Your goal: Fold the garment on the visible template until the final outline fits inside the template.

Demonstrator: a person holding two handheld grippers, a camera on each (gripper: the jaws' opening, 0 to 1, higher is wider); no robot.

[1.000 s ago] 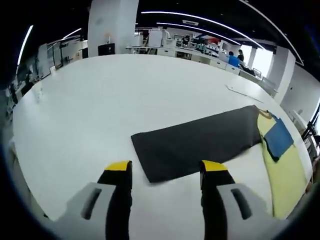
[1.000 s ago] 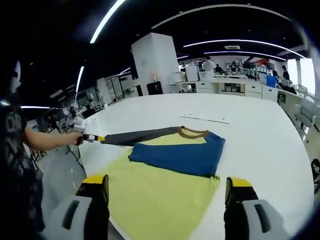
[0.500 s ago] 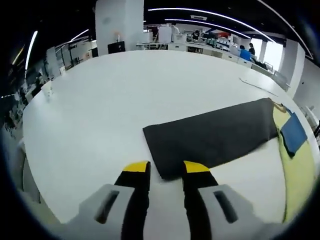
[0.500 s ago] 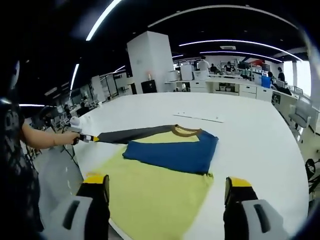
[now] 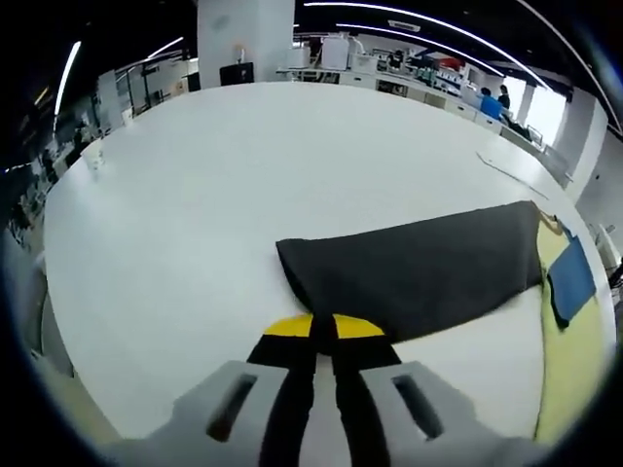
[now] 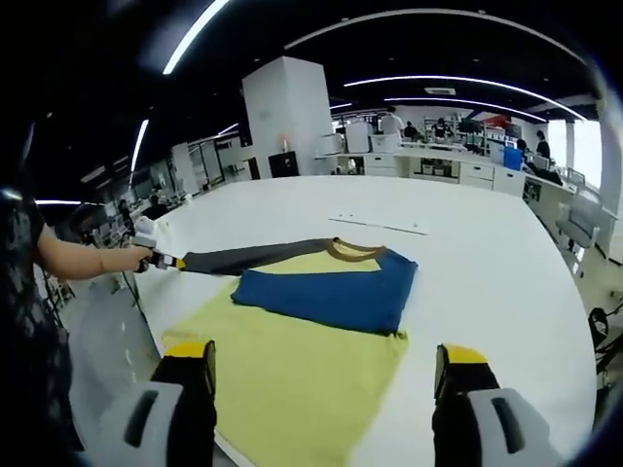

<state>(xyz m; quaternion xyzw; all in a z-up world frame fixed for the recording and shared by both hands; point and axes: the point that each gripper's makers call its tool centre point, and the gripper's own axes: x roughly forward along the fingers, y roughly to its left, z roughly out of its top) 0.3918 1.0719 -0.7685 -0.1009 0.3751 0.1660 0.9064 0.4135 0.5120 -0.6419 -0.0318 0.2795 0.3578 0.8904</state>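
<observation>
Left tool (image 5: 323,328) pinches the grey sleeve (image 5: 419,272) cuff at 6 o'clock; right tool (image 6: 326,362) gapes wide; a thin pinch could slip mid-fold

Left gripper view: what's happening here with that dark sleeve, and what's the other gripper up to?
A person is folding a shirt on a white table. The left gripper is shut on the end of the dark grey sleeve, which lies stretched flat away from the yellow body. The blue sleeve is already folded across the body, below the brown collar. The right gripper is open, holding nothing, above the yellow hem. The grey sleeve is not yet folded in.
</observation>
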